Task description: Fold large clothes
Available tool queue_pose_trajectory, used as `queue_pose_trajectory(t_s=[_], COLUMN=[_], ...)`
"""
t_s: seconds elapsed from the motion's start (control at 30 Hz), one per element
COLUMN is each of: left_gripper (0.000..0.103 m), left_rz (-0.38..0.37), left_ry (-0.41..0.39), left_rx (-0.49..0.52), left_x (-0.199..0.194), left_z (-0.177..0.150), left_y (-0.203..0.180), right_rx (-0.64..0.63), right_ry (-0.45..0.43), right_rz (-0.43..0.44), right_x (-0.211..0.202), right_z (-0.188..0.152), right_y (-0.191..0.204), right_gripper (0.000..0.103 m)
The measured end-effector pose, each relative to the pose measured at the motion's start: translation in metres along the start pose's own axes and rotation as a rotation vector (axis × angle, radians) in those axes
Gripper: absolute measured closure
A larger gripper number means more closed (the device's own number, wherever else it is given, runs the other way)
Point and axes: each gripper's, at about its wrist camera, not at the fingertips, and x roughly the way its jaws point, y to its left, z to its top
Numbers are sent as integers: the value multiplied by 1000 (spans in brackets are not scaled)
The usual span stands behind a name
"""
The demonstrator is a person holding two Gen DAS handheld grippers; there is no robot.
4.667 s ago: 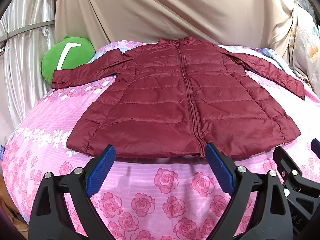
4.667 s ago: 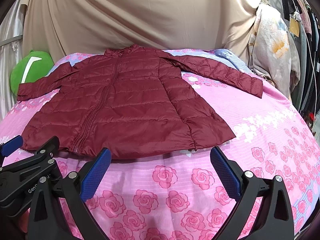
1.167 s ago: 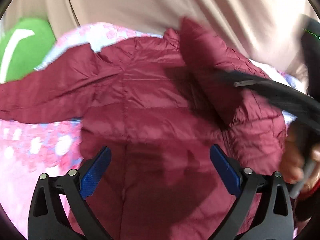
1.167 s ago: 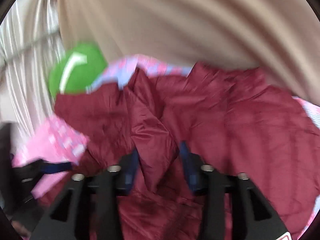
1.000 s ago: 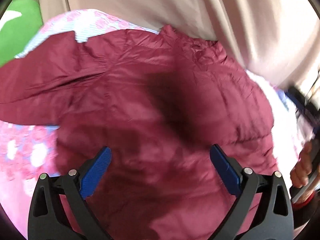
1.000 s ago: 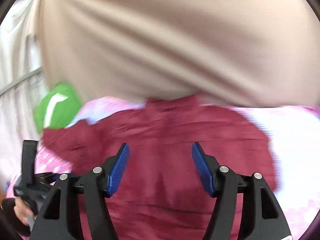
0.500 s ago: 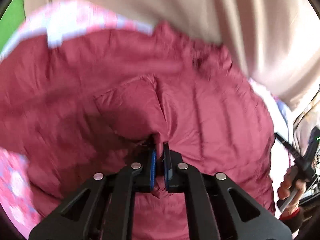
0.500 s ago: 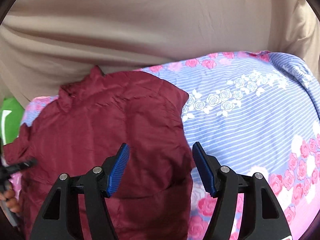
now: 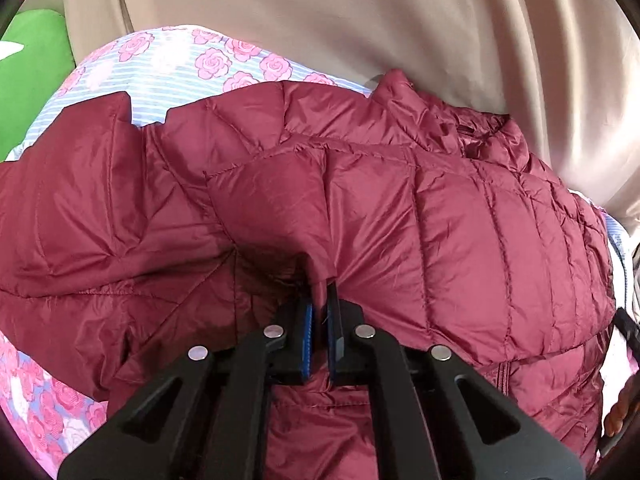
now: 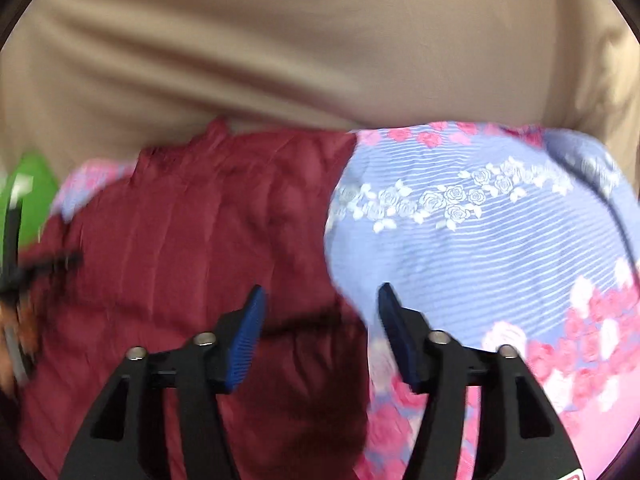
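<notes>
Bedspread [image 10: 472, 216] fills my right view now, blue stripes and pink roses laid bare where a sleeve stretched out a few seconds ago. That sleeve has gone across onto the jacket [image 9: 460, 232], so the right side reads as folded in: its edge runs straight down the cover, no arm trailing off it. The maroon puffer lies on the bed, collar up near the beige curtain [image 9: 360, 20], zip side showing.

Half a second back my left gripper [image 9: 319, 316] had just pinched a ridge of quilted cloth, and it is still clamped there, blue pads nearly touching with a tented fold of jacket squeezed between them. The fabric rises higher over my fingers than before, so I judge the left-hand fold is under way, a lift before the carry across. The left sleeve [image 9: 72, 184] still lies spread out toward the green cushion [image 9: 28, 80], not yet over the body.

My right gripper [image 10: 320, 320] hangs with its jaws wide apart and nothing in them, straddling the jacket's right edge; the view is smeared with motion, so it's on the move. At the far left of that view I catch my other tool as a dark blur.

Writing: none I can read. No tag or brand shows on the jacket; the cushion bears only a white stripe.
</notes>
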Motion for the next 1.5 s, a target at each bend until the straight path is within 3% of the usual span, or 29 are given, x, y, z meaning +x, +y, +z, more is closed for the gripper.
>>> queue_pose_trajectory(t_s=[0.17, 0.2, 0.23, 0.3, 0.33, 0.4, 0.47, 0.57, 0.7, 0.8, 0.87, 0.93, 1.03, 1.1, 1.17, 1.23, 1.33, 1.43, 1.5], left_gripper=[98, 98, 98, 98, 97, 95, 95, 94, 93, 93, 93, 93, 90, 81, 78, 77, 77, 77, 77], left_rz=[25, 34, 37, 30, 22, 12, 21, 42, 30, 55, 68, 67, 53, 38, 53, 78, 84, 88, 90], left_ry=[-8, -12, -13, -16, -17, -20, -25, -34, -58, -65, -69, -70, -71, -72, -71, -71, -72, -71, -71], left_rx=[20, 28, 32, 39, 42, 53, 79, 100, 104, 115, 126, 123, 115, 127, 154, 175, 178, 180, 182], left_x=[3, 3, 1, 1, -2, -1, 2, 3, 4, 7, 4, 1, -1, -1, 0, 2, 3, 3, 3], left_z=[-3, -4, -6, -9, -11, -13, -16, -19, -24, -25, -30, -34, -35, -36, -37, -37, -38, -39, -39], left_y=[-4, -7, -7, -11, -9, -10, -16, -24, -27, -33, -37, -37, -34, -35, -41, -44, -48, -50, -48], right_rx=[-224, -216, -184, -51, 47, 114, 117, 140, 228, 160, 109, 96, 233, 336, 393, 343, 295, 266, 183], right_ry=[46, 48, 40, 10, -24, -5, 158, 151, 39, -4, -12, -33, -33, -8, 16, 29, -25, -89, -82], right_rz=[-182, -208, -210, -126, -57, -57, -70, -70, -50, -64, -40, -72, -166, -186, -190, -213, -218, -110, -30], right_x=[17, 24, 24, 14, 7, 15, 57, 50, 6, -6, 0, 8, 4, -1, -3, -4, -19, -34, -21], right_z=[-10, -3, 3, 15, 19, 17, 0, 2, 14, 29, 40, 48, 52, 48, 45, 45, 48, 50, 54], right_y=[27, 28, 26, 13, 1, -12, -20, -24, -29, 1, 26, 36, 14, -6, -14, -4, 13, 21, 36], right_gripper=[44, 63, 93, 98, 98, 99, 99, 96, 84, 84, 85, 85, 86, 78, 78, 78, 77, 74, 76])
